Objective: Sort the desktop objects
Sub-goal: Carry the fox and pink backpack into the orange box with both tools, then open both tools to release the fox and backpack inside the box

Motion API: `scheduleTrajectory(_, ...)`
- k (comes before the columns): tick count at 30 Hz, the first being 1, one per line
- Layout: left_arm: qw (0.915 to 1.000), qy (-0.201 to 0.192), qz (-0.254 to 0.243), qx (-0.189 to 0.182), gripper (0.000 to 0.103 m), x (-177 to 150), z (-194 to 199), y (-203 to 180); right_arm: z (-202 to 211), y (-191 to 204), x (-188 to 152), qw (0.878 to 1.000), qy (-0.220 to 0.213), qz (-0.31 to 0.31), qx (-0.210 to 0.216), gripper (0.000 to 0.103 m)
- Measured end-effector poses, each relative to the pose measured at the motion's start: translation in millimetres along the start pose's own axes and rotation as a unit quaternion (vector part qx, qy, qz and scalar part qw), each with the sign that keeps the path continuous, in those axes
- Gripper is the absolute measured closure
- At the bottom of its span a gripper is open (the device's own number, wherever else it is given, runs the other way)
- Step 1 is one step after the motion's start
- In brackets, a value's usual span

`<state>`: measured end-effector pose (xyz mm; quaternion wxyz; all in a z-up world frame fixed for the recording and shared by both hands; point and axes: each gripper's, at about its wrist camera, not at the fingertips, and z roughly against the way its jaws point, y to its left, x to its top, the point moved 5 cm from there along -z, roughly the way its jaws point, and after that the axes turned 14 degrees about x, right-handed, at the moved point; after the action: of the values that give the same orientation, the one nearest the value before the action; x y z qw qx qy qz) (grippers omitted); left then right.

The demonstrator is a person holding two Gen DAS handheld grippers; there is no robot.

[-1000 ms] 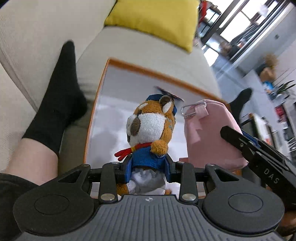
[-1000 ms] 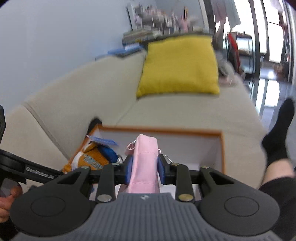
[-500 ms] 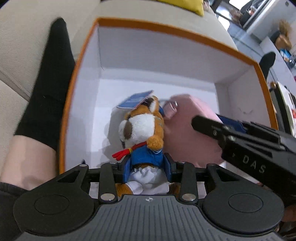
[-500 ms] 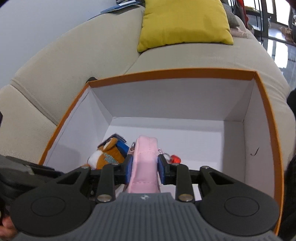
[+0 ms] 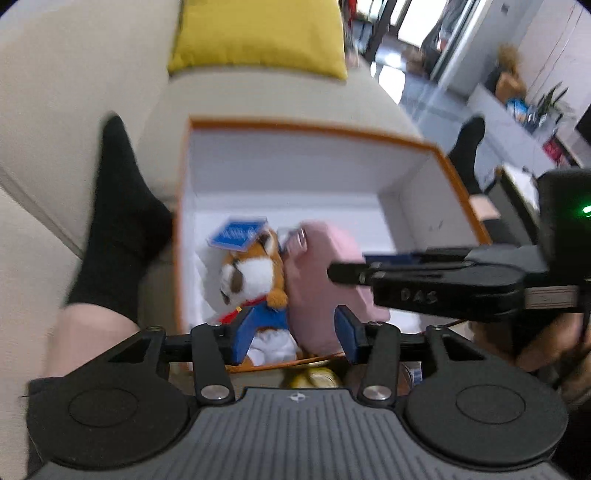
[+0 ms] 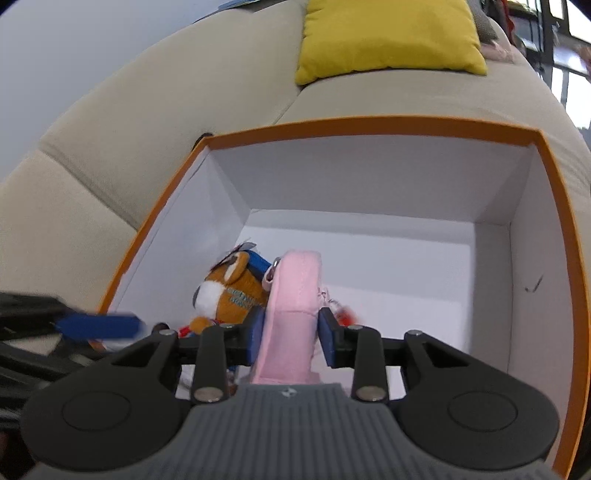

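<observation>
A white box with an orange rim [image 5: 303, 129] [image 6: 369, 123] sits on the sofa. An orange and white plush toy [image 5: 255, 273] [image 6: 229, 291] in blue clothes lies inside at the near left. My left gripper [image 5: 295, 332] hangs just above and behind it. Its jaws are opening and the pads are off the toy. One left finger [image 6: 96, 326] shows at the box's left wall. A pink pouch [image 6: 291, 314] [image 5: 325, 288] stands beside the toy on the box floor. My right gripper [image 6: 291, 334] [image 5: 424, 280] still has its pads on the pouch while its jaws begin opening.
The beige sofa [image 6: 110, 129] carries a yellow cushion [image 5: 258, 33] [image 6: 388, 33] behind the box. A person's legs in black socks [image 5: 118, 206] lie on both sides of the box. The right half of the box floor [image 6: 406, 280] is bare.
The left jaws widened and let go of the plush toy, which now lies in the box; that gripper pulled back. The right gripper lowered the pouch to the box floor.
</observation>
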<state>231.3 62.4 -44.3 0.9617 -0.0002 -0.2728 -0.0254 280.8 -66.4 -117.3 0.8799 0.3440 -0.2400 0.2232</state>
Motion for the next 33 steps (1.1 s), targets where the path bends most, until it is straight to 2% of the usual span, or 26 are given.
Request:
scheduleTrajectory(3, 0.9991, -0.031, 0.023, 0.019, 0.048, 0, 16, 19, -8, 5, 0, 1.000, 0.011, 0.001, -0.004, 0.064)
scheduleTrajectory(6, 0.9976, -0.036, 0.044, 0.040, 0.048, 2, 13, 30, -15, 11, 1, 1.000, 0.018, -0.009, 0.006, 0.069)
scheduleTrajectory(10, 0.9973, -0.014, 0.066, 0.030, 0.049, -8, 1, 44, -23, 28, 6, 1.000, 0.023, -0.003, 0.005, 0.071)
scheduleTrajectory(12, 0.9970, -0.019, 0.071, 0.022, 0.053, -10, 0, 49, -29, 36, 8, 1.000, 0.030, 0.004, -0.008, 0.071)
scheduleTrajectory(13, 0.9970, -0.022, 0.072, 0.016, 0.060, -10, -2, 48, -32, 40, 9, 0.999, 0.034, 0.012, -0.018, 0.071)
scheduleTrajectory(16, 0.9973, -0.028, 0.067, 0.012, 0.062, -11, -1, 49, -41, 53, 10, 0.998, 0.043, 0.026, -0.032, 0.071)
scheduleTrajectory(24, 0.9961, -0.032, 0.082, -0.006, 0.062, -14, -2, 54, -55, 61, 12, 0.998, 0.050, 0.023, -0.025, 0.072)
scheduleTrajectory(28, 0.9958, -0.037, 0.084, -0.007, 0.062, -14, -2, 54, -47, 59, 9, 0.999, 0.045, 0.020, -0.013, 0.062)
scheduleTrajectory(33, 0.9950, -0.041, 0.090, -0.011, 0.062, -15, 3, 55, -35, 47, 2, 0.999, 0.044, -0.023, 0.016, 0.060)
